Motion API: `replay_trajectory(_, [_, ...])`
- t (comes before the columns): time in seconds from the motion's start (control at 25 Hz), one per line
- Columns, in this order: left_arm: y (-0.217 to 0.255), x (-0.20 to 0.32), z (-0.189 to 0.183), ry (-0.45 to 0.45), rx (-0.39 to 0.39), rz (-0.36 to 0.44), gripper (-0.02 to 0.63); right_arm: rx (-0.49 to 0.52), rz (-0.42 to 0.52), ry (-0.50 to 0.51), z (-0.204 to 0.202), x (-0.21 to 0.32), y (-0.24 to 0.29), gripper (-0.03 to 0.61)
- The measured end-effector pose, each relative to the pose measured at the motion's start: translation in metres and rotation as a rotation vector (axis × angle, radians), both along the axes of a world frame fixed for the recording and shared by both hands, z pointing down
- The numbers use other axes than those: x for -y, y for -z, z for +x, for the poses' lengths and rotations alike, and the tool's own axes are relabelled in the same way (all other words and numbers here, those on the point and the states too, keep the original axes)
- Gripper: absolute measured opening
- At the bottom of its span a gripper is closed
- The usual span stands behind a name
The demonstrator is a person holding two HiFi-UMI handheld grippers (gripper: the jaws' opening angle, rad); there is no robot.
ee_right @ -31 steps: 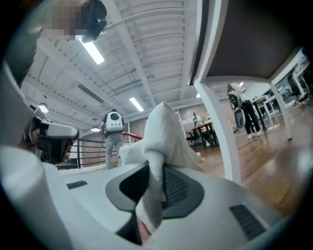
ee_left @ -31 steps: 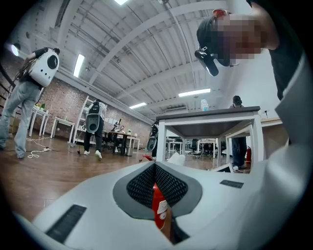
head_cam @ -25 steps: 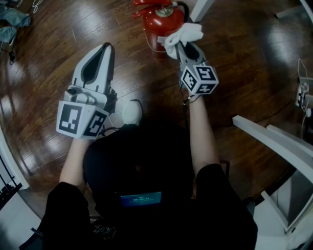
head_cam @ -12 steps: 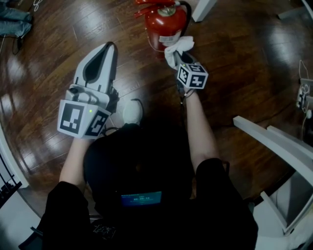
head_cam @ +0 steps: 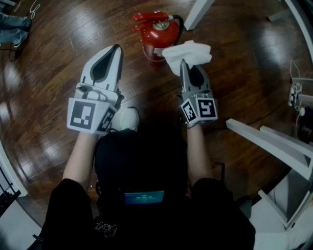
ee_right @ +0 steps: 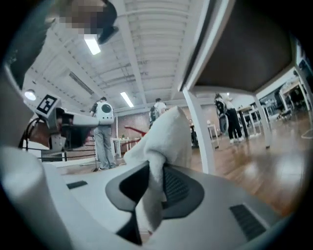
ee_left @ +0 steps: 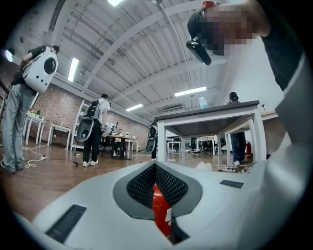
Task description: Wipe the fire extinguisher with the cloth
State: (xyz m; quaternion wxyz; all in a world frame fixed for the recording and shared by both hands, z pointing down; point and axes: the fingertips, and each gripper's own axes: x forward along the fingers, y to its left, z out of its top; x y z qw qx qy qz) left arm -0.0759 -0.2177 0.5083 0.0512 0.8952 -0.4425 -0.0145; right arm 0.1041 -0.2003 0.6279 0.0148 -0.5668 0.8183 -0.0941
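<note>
A red fire extinguisher (head_cam: 157, 33) stands upright on the dark wood floor ahead of me. My right gripper (head_cam: 184, 64) is shut on a white cloth (head_cam: 187, 54), which bunches out past the jaw tips just right of the extinguisher and a little above the floor; I cannot tell whether it touches the red body. In the right gripper view the cloth (ee_right: 161, 146) fills the space between the pads. My left gripper (head_cam: 116, 49) is shut and empty, held left of the extinguisher. Through its closed tips the red extinguisher (ee_left: 162, 215) shows close ahead.
A white table leg (head_cam: 196, 12) stands just behind the extinguisher. A white table frame (head_cam: 266, 141) lies at my right. My shoe (head_cam: 128, 118) is on the floor between the grippers. People and desks stand far off in the gripper views.
My right gripper has pulled the cloth off the extinguisher's side, back and to the right. The head view has shifted, so the extinguisher sits lower in frame. The left gripper stays shut.
</note>
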Motion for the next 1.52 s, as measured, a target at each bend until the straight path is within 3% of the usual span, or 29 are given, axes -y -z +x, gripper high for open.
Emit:
replay_trajectory(0.12, [0.009,0.003,0.003,0.001,0.021,-0.005,0.0,-0.061,0.069,0.016,-0.005,-0.011,0.05,0.078])
replay_trajectory(0.28, [0.061,-0.008,0.003,-0.018,0.009,-0.023,0.0,-0.092,0.062,0.024,-0.004,-0.023,0.105,0.078])
replay_trajectory(0.44, [0.146,-0.034,-0.008,-0.005,0.033,-0.043,0.0,-0.075,0.004,0.049,-0.013,-0.052,0.178,0.078])
replay_trajectory(0.72, [0.304,-0.136,-0.038,0.055,0.043,-0.139,0.0,-0.098,-0.095,0.131,-0.025,-0.165,0.345,0.078])
replay_trajectory(0.88, [0.403,-0.193,-0.049,0.104,0.014,-0.169,0.0,-0.078,-0.098,0.112,-0.01,-0.229,0.456,0.079])
replay_trajectory(1.04, [0.472,-0.25,-0.043,0.108,-0.005,-0.163,0.0,-0.097,-0.06,0.095,0.015,-0.287,0.541,0.08])
replay_trajectory(1.28, [0.512,-0.319,-0.034,0.119,0.004,-0.153,0.0,-0.144,-0.024,0.114,0.029,-0.352,0.601,0.08])
replay_trajectory(1.52, [0.539,-0.354,-0.033,0.118,0.021,-0.127,0.0,-0.111,-0.007,0.148,0.002,-0.388,0.641,0.08])
